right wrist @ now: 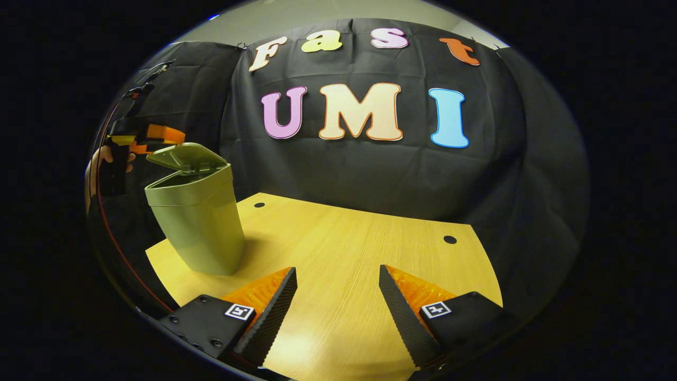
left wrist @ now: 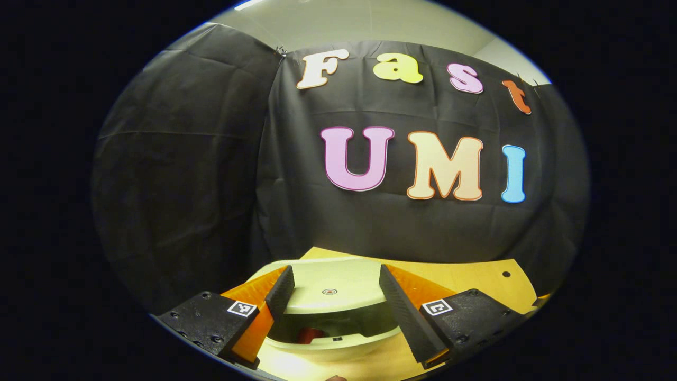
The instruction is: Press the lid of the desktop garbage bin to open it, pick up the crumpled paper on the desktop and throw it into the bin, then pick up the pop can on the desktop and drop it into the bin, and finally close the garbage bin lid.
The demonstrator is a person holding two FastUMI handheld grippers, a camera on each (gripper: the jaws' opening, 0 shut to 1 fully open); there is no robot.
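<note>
The olive-green garbage bin (right wrist: 195,222) stands on the left part of the wooden table (right wrist: 344,238). Its lid (right wrist: 185,157) is tilted up, leaving a gap at the rim. My left gripper (right wrist: 161,135), held by a hand (right wrist: 98,159), hovers just over the lid's raised edge. In the left gripper view the lid (left wrist: 330,288) lies between the spread fingers of the open left gripper (left wrist: 336,270). Something red (left wrist: 309,334) shows inside the bin through the gap. My right gripper (right wrist: 337,270) is open above bare tabletop, right of the bin, holding nothing.
Small round holes (right wrist: 449,239) mark the table near its far edge, one (right wrist: 259,204) close behind the bin. Black cloth walls stand right behind the table. A red cable (right wrist: 106,222) hangs from the left gripper past the table's left edge.
</note>
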